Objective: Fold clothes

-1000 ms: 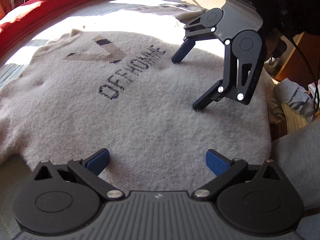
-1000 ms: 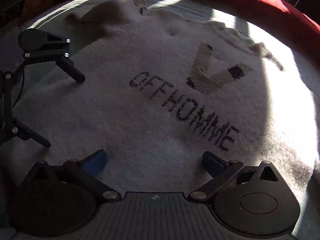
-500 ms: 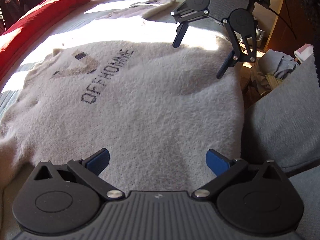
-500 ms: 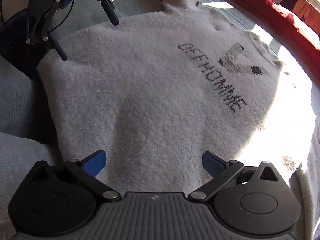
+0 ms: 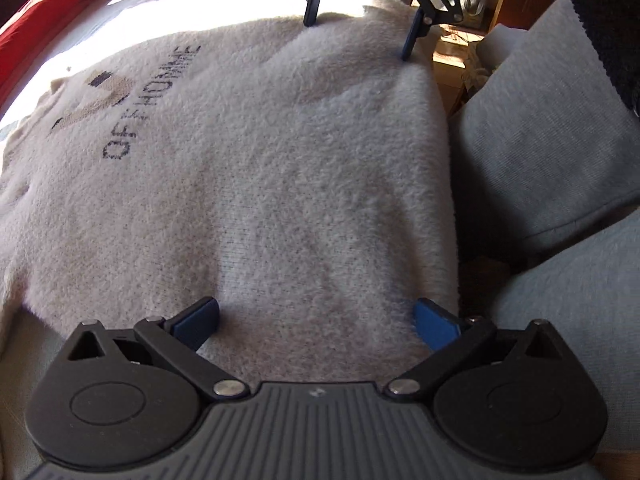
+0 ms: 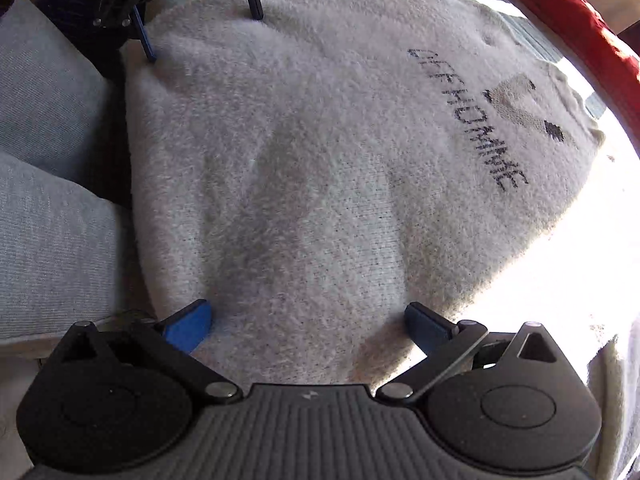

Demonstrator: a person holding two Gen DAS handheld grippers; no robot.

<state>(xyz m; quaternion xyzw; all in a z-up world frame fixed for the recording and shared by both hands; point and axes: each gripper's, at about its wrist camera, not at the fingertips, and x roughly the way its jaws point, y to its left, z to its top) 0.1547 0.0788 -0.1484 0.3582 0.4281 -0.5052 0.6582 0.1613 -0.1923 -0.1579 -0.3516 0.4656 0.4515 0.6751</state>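
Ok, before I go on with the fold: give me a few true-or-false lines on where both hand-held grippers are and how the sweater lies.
1. The left hand-held gripper is open. True.
2. The right hand-held gripper is shut on the sweater. False: its jaws are spread wide, holding nothing.
3. Both are at the sweater's bottom hem, one near each corner. True.
4. The sweater is already folded in half. False: it lies spread out, lettering up.
5. A grey cushion lies beside the hem. True.
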